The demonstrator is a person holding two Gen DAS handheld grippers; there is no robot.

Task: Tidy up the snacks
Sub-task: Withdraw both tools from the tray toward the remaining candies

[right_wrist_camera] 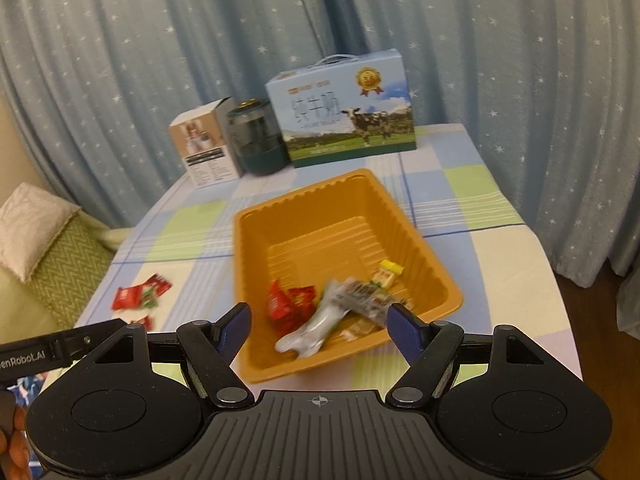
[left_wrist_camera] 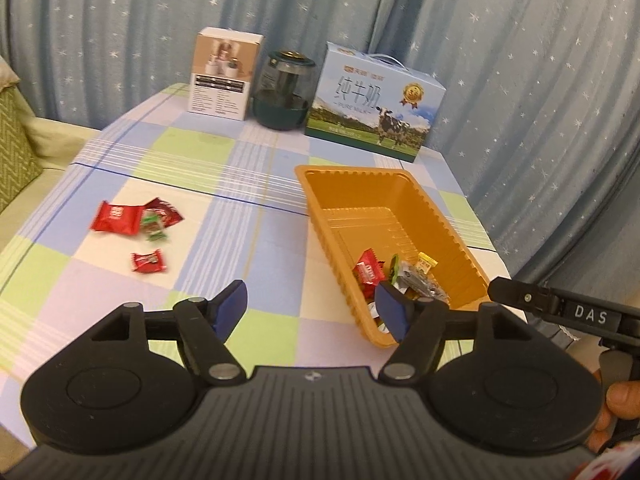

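An orange plastic tray [left_wrist_camera: 440,216] [right_wrist_camera: 240,240] sits on the checked tablecloth. Its near end holds several wrapped snacks: a red packet [left_wrist_camera: 368,270] [right_wrist_camera: 288,300], a yellow one [left_wrist_camera: 425,264] [right_wrist_camera: 390,272] and a blurred silver-grey packet [right_wrist_camera: 320,324]. On the cloth to the tray's left lie loose snacks: a large red packet [left_wrist_camera: 118,218] [right_wrist_camera: 132,294], a dark red one [left_wrist_camera: 164,210], a green candy [left_wrist_camera: 154,228] and a small red candy [left_wrist_camera: 149,262]. My left gripper [left_wrist_camera: 310,300] hovers open by the tray's near left corner, empty. My right gripper [right_wrist_camera: 318,316] stands open above the tray's near end, holding nothing.
At the table's back stand a white product box [left_wrist_camera: 224,76], a dark green glass jar [left_wrist_camera: 282,92] and a blue milk carton box [left_wrist_camera: 376,100]. Blue starred curtains hang behind. A green cushion [left_wrist_camera: 16,140] lies off the left edge. The table's right edge is close to the tray.
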